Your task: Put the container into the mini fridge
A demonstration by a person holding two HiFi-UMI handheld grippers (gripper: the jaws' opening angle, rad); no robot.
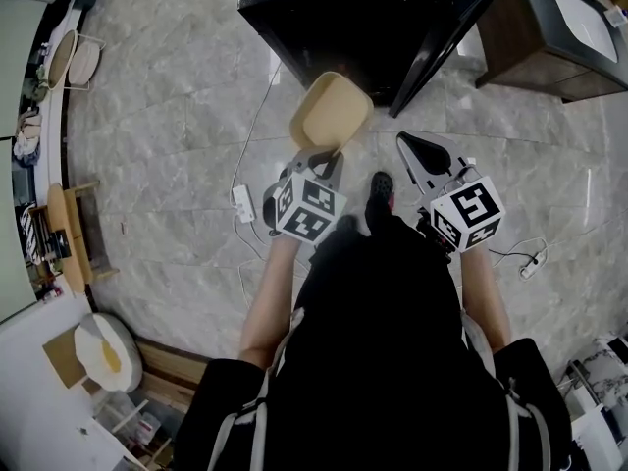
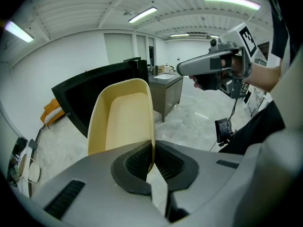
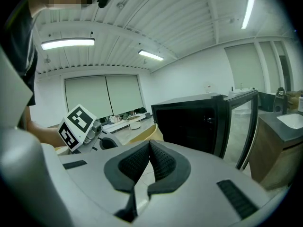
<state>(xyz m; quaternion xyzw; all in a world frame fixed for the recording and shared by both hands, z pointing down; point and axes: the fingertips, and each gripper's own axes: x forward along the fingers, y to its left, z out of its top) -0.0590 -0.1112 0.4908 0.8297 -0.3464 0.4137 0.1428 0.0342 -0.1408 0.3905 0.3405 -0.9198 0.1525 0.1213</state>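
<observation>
My left gripper [image 1: 320, 155] is shut on the rim of a pale yellow, empty container [image 1: 332, 114], which hangs above the floor just in front of the black mini fridge [image 1: 343, 18]. The fridge door [image 1: 451, 37] stands open to the right. In the left gripper view the container's wall [image 2: 125, 119] is pinched between the pads of the left gripper [image 2: 152, 157], with the fridge [image 2: 90, 98] behind it. My right gripper [image 1: 410, 145] is shut and empty, to the right of the container and near the door. In the right gripper view its own jaws [image 3: 149, 155] face the dark fridge interior [image 3: 189, 122].
A white power strip [image 1: 242, 203] and cables lie on the marble floor to the left, and another strip [image 1: 530, 266] to the right. A brown cabinet with a sink [image 1: 559, 37] stands right of the fridge. The person's shoe [image 1: 381, 186] is between the grippers.
</observation>
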